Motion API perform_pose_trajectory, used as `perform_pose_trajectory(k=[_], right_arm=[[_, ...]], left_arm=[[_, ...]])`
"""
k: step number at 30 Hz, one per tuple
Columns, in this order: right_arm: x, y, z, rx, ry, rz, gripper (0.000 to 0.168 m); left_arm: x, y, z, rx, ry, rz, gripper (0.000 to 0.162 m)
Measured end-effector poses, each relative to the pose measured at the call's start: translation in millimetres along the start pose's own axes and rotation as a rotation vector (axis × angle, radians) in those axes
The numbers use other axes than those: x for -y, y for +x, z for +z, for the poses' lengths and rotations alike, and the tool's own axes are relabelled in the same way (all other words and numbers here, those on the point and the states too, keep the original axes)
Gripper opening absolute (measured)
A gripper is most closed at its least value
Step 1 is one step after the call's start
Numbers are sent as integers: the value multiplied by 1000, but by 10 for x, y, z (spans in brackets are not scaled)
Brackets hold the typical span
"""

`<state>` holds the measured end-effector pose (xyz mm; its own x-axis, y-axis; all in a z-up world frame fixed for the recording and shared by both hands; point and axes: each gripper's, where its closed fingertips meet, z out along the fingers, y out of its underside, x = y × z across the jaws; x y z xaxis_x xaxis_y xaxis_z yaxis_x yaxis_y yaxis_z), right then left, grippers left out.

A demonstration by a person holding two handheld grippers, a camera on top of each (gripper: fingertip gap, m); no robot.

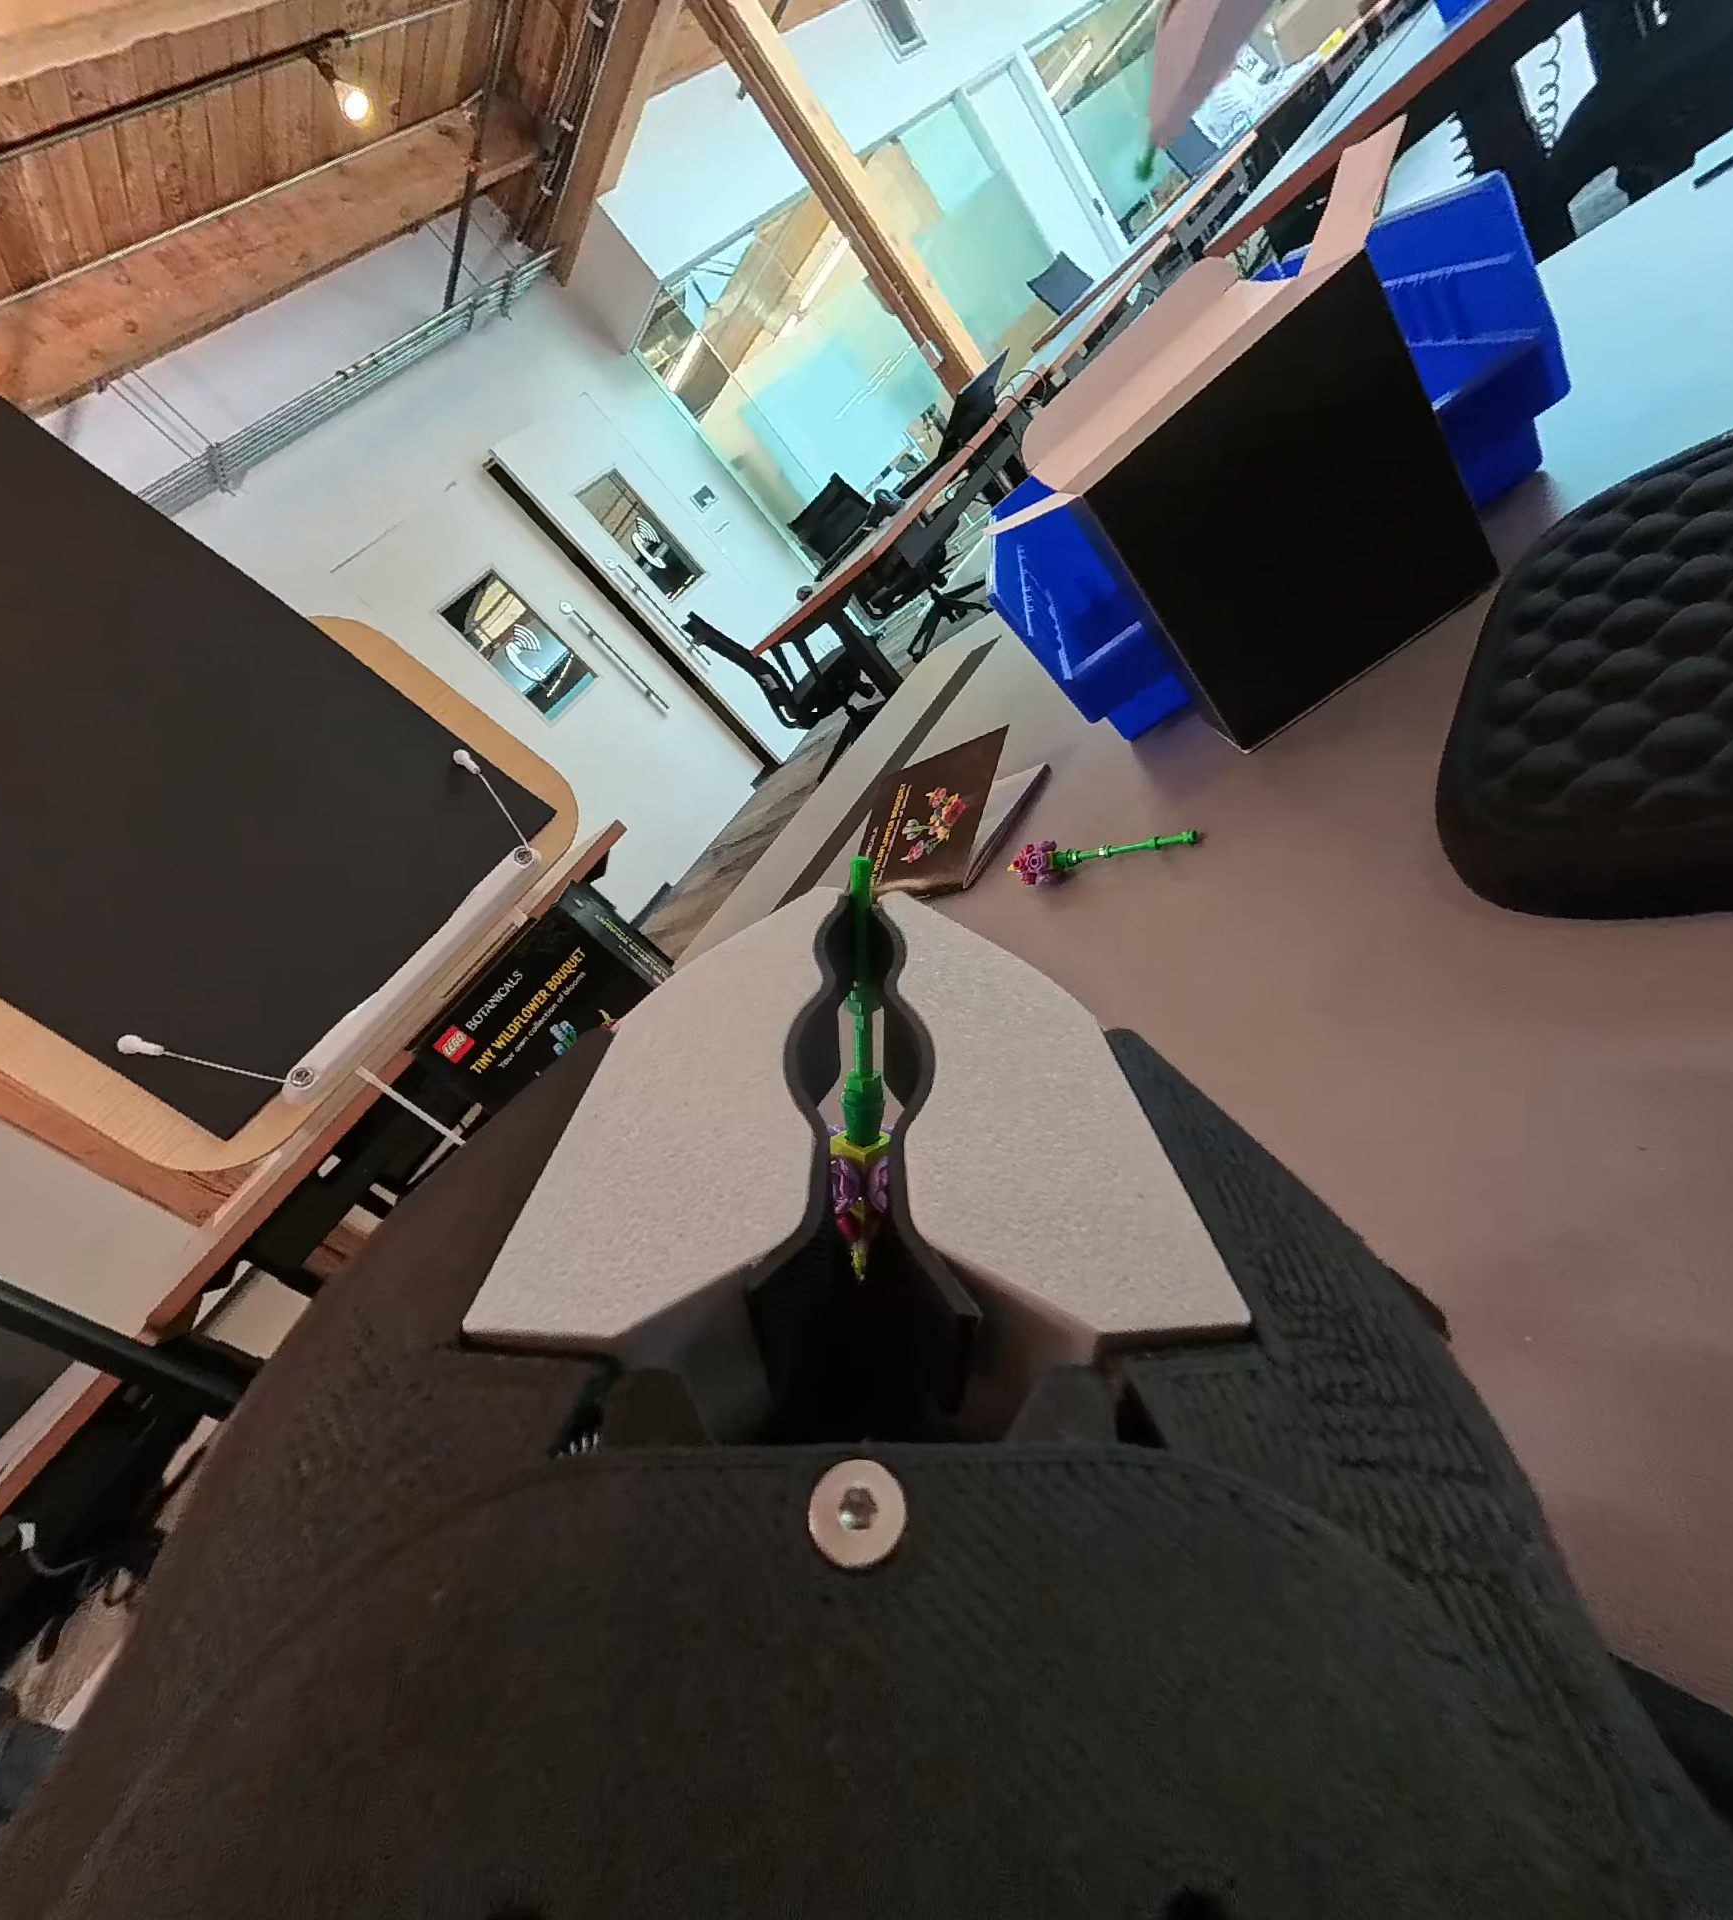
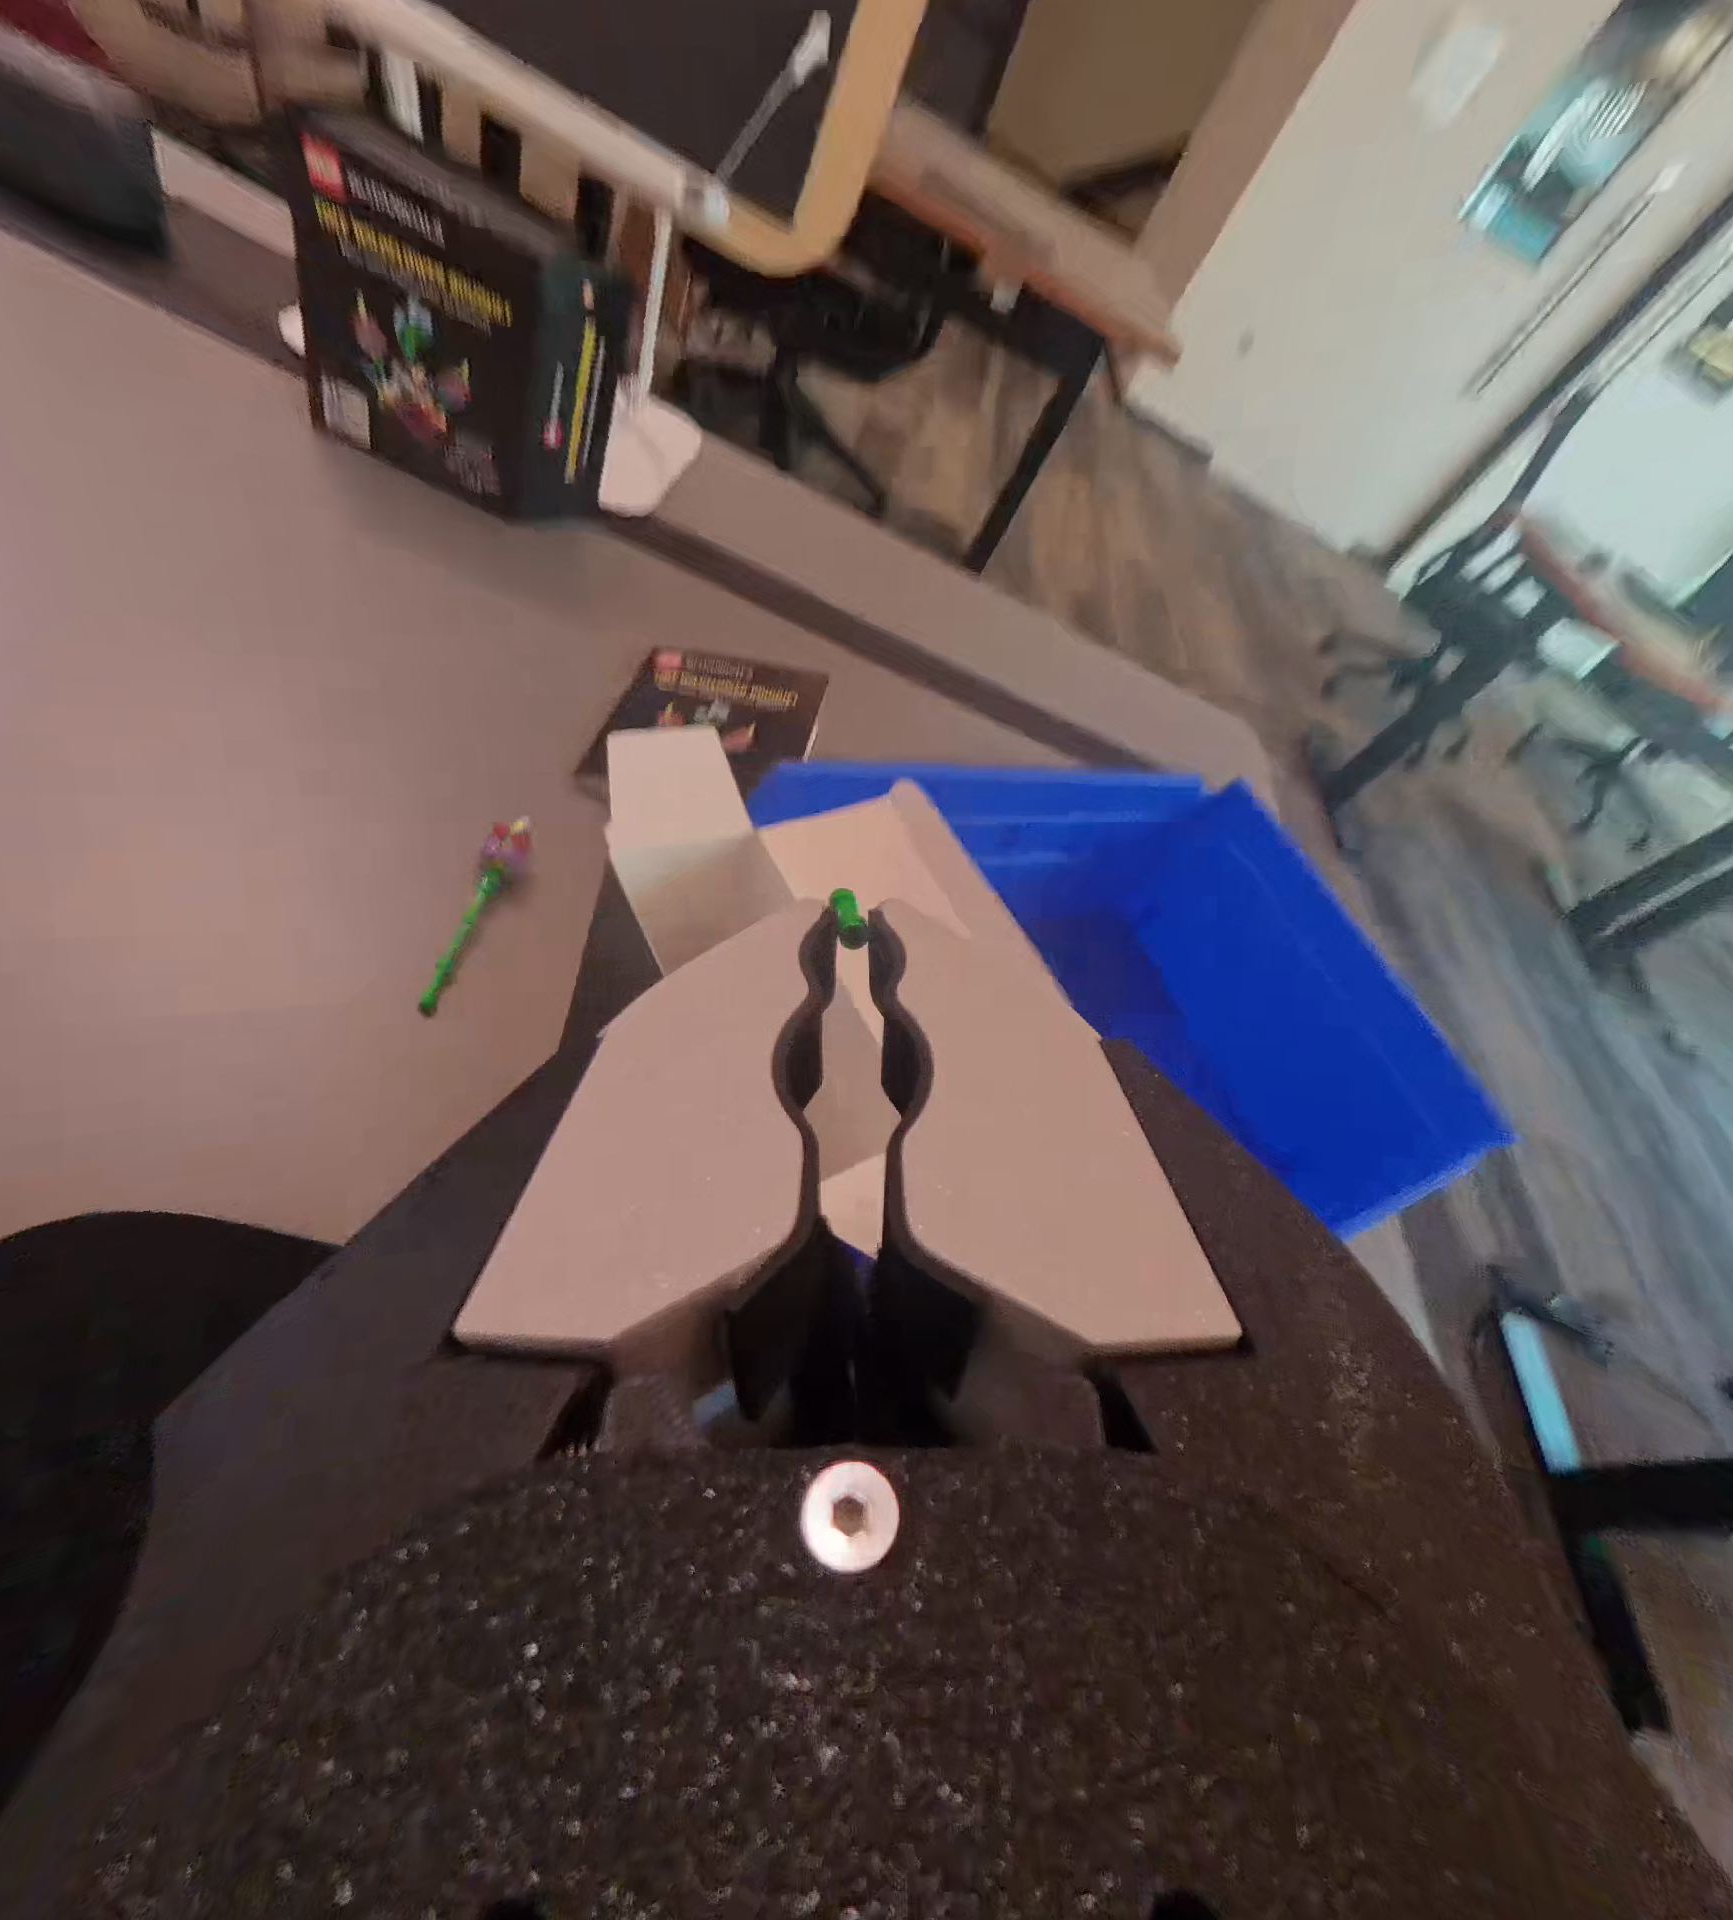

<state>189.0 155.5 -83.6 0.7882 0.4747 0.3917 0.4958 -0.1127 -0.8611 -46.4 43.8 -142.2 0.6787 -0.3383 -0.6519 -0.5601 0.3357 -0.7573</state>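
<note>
Left tool [image 1: 857, 914] clamped along flower stem [image 1: 860, 1039], right tool [image 2: 849, 920] pinching green piece [image 2: 846, 916] at tips

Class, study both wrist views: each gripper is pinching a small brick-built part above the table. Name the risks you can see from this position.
1. The right gripper pinches a small green piece only at its very fingertips; it could slip out and perhaps drop into the open box or blue bin below.
2. The left gripper clamps the flower stem along its length, bloom inward; squeezing may pop joints apart.
</note>
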Motion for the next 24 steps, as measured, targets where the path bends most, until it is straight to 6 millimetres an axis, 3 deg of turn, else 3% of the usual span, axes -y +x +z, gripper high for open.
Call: perform_pose_trajectory(k=[5, 8, 10, 12, 14, 18, 21, 24], right_arm=[[-241, -56, 179, 46, -121, 59, 14], [-200, -52, 163, 31, -82, 60, 15], [-42, -167, 120, 72, 12, 66, 15], [164, -541, 62, 241, 127, 92, 15], [300, -1061, -18, 474, 188, 119, 14], [366, -1958, -117, 781, 197, 133, 15], [388, -2321, -101, 823, 212, 100, 14], [438, -2493, -83, 814, 245, 59, 14]], left_arm=[[-9, 31, 9, -11, -8, 18, 2], [-12, 35, 11, -13, -8, 13, 2], [-10, 40, 12, -19, -6, 1, 2], [-12, 46, 14, -23, -9, -3, 2], [-20, 57, 20, -26, -18, 5, 2], [-35, 92, 33, -36, -39, 28, 2], [-45, 111, 37, -38, -53, 53, 2], [-45, 132, 41, -40, -59, 78, 2]])
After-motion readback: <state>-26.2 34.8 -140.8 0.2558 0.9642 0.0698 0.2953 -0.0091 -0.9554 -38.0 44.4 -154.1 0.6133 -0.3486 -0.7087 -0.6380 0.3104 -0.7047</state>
